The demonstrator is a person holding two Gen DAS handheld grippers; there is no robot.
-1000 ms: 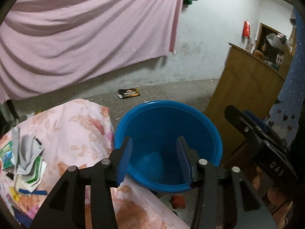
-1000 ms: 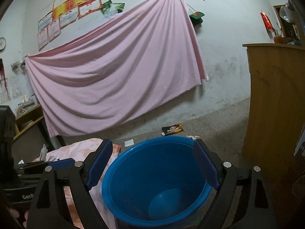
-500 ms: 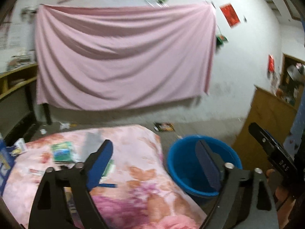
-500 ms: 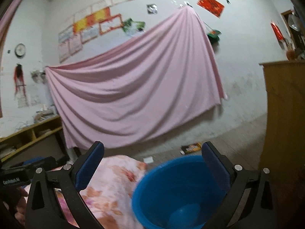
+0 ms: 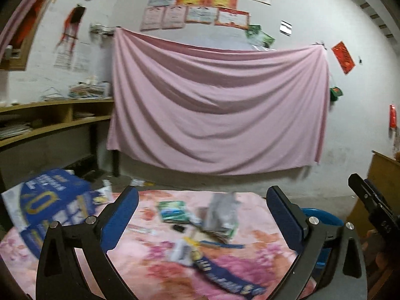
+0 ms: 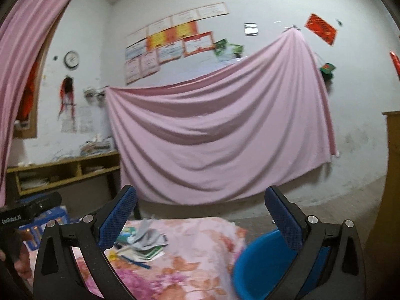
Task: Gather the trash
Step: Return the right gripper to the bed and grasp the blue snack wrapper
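Pink floral cloth (image 5: 155, 237) covers the table, and on it the trash lies in a loose heap. In the left wrist view the left gripper (image 5: 202, 222) is above the near part of the table with its two blue-padded fingers spread wide and nothing between them. The heap shows in the gap: a green packet (image 5: 172, 211) at about 11 o'clock from the middle of the gap, a grey crumpled wrapper (image 5: 221, 215) at about 1 o'clock, a small white and yellow packet (image 5: 185, 250) at 6 o'clock, and a long blue strip (image 5: 225, 277) lower still (all rather blurred). A large blue box (image 5: 52, 207) stands at the far left of the table.

The blue bucket (image 5: 322, 216) sits beside the table at 3 o'clock, mostly hidden behind the right finger.

In the right wrist view the right gripper (image 6: 200, 222) is also wide open and empty. The same wrappers (image 6: 145, 241) lie at 8 o'clock, just beside its left finger, and the bucket (image 6: 260, 267) is at 4 o'clock, partly behind the right finger. A pink sheet (image 6: 220, 137) hangs on the far wall.
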